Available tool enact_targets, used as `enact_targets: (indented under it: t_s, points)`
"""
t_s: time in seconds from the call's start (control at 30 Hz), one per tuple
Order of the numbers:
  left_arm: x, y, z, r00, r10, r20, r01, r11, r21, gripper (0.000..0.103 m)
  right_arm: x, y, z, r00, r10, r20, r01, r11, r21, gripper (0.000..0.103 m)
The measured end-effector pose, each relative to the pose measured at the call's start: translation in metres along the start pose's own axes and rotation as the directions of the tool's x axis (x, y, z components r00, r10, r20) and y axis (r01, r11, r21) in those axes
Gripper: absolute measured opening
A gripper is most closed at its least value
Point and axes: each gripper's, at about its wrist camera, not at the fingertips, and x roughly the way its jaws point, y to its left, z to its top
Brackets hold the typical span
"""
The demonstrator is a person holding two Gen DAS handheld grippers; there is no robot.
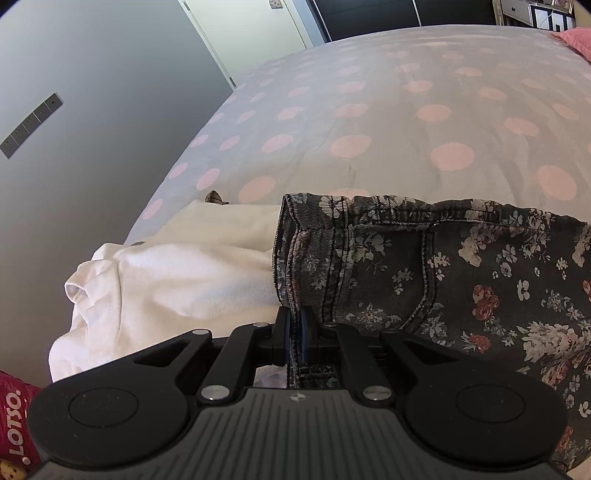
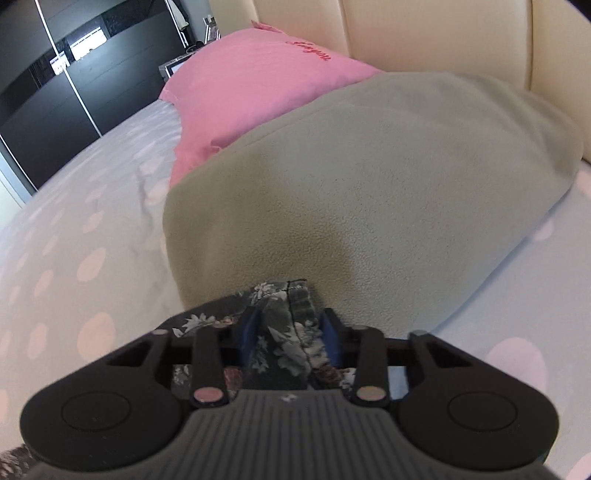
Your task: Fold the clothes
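Dark floral jeans lie across the polka-dot bed cover. In the left wrist view, my left gripper is shut on a seamed edge of the jeans, near their left end. In the right wrist view, my right gripper has a bunched fold of the same floral jeans filling the gap between its blue pads; the pads press on the fabric from both sides. The rest of the jeans is hidden behind the gripper body in that view.
A white garment lies crumpled left of the jeans, by the bed's edge. A red printed item shows at the lower left corner. A grey-green fleece blanket and a pink pillow lie ahead of the right gripper, before the cream headboard.
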Motion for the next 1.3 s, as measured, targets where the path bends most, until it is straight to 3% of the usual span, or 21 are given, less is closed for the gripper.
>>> enact_targets:
  t_s: [0.07,0.2,0.33,0.4,0.5,0.57,0.77,0.87,0.93,1.0,1.17,1.23,1.3]
  points:
    - [-0.001,0.001,0.000,1.000,0.001,0.004,-0.001,1.000,-0.013,0.004,-0.011,0.008,0.003,0.997,-0.014,0.078,0.017,0.999,-0.038,0.023]
    - [-0.002,0.003,0.000,0.999,0.023,0.030,-0.022,0.999,-0.038,0.004,-0.032,0.033,0.016,0.968,-0.087,0.235,0.115,0.988,-0.108,0.021]
    - [0.008,-0.001,0.000,0.998,0.051,0.037,-0.050,0.999,-0.014,0.004,-0.017,0.055,0.027,0.972,-0.106,0.207,0.138,0.980,-0.144,0.022]
    - [0.013,-0.004,0.000,0.998,0.050,0.036,-0.051,0.999,0.008,0.004,-0.003,0.066,0.023,0.973,-0.152,0.175,0.184,0.966,-0.183,0.028]
    - [0.015,-0.011,-0.002,0.997,0.053,0.047,-0.055,0.998,0.044,0.006,0.007,0.077,0.016,0.965,-0.204,0.165,0.238,0.947,-0.218,0.051]
    - [0.015,-0.011,-0.001,0.998,0.050,0.048,-0.052,0.998,0.041,0.007,0.000,0.078,0.012,0.960,-0.196,0.199,0.239,0.945,-0.224,0.058]
    - [0.004,-0.008,0.002,0.997,0.039,0.067,-0.042,0.999,0.033,0.014,-0.044,0.087,0.001,0.945,-0.106,0.309,0.204,0.929,-0.307,0.062]
    - [-0.012,-0.012,0.004,0.990,0.061,0.127,-0.069,0.996,0.063,0.021,-0.058,0.105,-0.012,0.966,0.043,0.256,0.067,0.912,-0.404,0.060]
    - [-0.023,-0.015,0.005,0.983,0.060,0.171,-0.074,0.995,0.072,0.022,-0.059,0.124,-0.027,0.979,0.142,0.146,-0.057,0.880,-0.471,0.044]
    - [-0.032,-0.020,0.006,0.978,0.030,0.206,-0.049,0.995,0.084,0.022,-0.057,0.148,-0.048,0.977,0.207,0.055,-0.147,0.836,-0.529,0.040]
    - [-0.040,-0.051,0.011,0.967,-0.130,0.217,0.082,0.972,0.220,0.022,-0.052,0.212,-0.102,0.951,0.297,-0.090,-0.272,0.660,-0.700,0.042]
    - [-0.040,-0.069,0.014,0.953,-0.219,0.210,0.155,0.946,0.286,0.023,-0.052,0.232,-0.115,0.933,0.330,-0.140,-0.320,0.587,-0.744,0.049]
    - [-0.037,-0.091,0.018,0.934,-0.300,0.196,0.216,0.908,0.358,0.030,-0.049,0.248,-0.122,0.918,0.356,-0.176,-0.352,0.523,-0.776,0.057]
